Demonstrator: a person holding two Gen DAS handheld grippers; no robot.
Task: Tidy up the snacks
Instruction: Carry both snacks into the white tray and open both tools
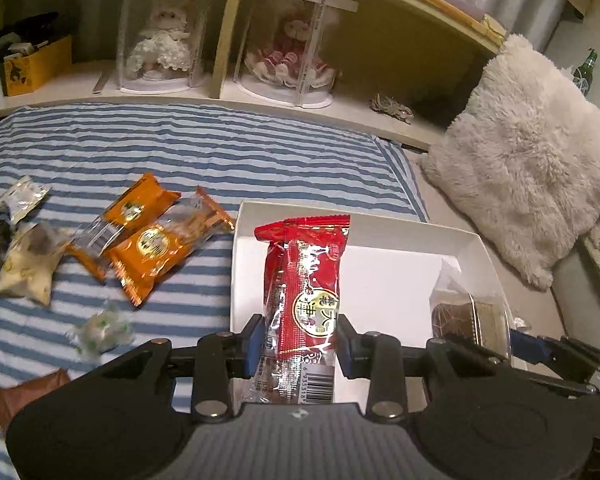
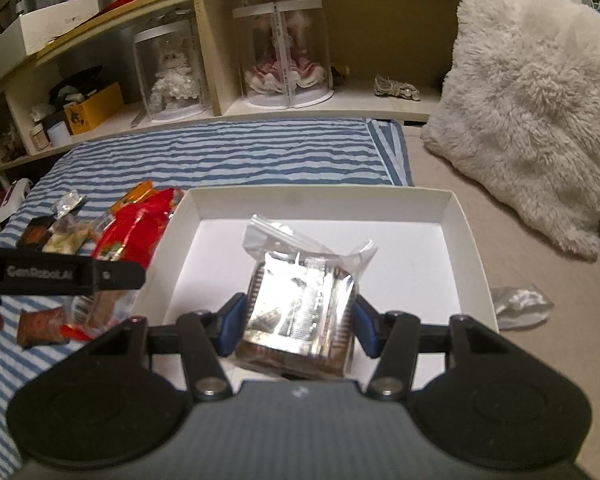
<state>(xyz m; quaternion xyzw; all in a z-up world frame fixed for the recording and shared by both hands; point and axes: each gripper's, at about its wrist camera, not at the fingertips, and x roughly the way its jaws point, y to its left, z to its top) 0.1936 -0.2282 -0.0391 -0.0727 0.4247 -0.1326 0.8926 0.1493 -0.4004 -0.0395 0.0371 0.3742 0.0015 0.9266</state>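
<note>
My left gripper (image 1: 300, 332) is shut on a long red snack packet (image 1: 304, 264), which stands upright between the pads over the left side of an open white box (image 1: 400, 280). My right gripper (image 2: 296, 312) is shut on a clear-wrapped brown pastry (image 2: 300, 292), held over the near middle of the white box (image 2: 420, 248). That pastry (image 1: 464, 316) also shows at the right of the left wrist view. In the right wrist view the left gripper's black arm (image 2: 60, 276) crosses the left edge, with the red packet (image 2: 132, 232) beside the box wall.
On the blue striped cloth (image 1: 180, 148) left of the box lie two orange packets (image 1: 148, 240), pale packets (image 1: 28, 264), a green-white candy (image 1: 100, 328) and a brown packet (image 1: 24, 396). A fluffy cushion (image 1: 532, 152) leans at the right. A silver wrapper (image 2: 520, 304) lies right of the box.
</note>
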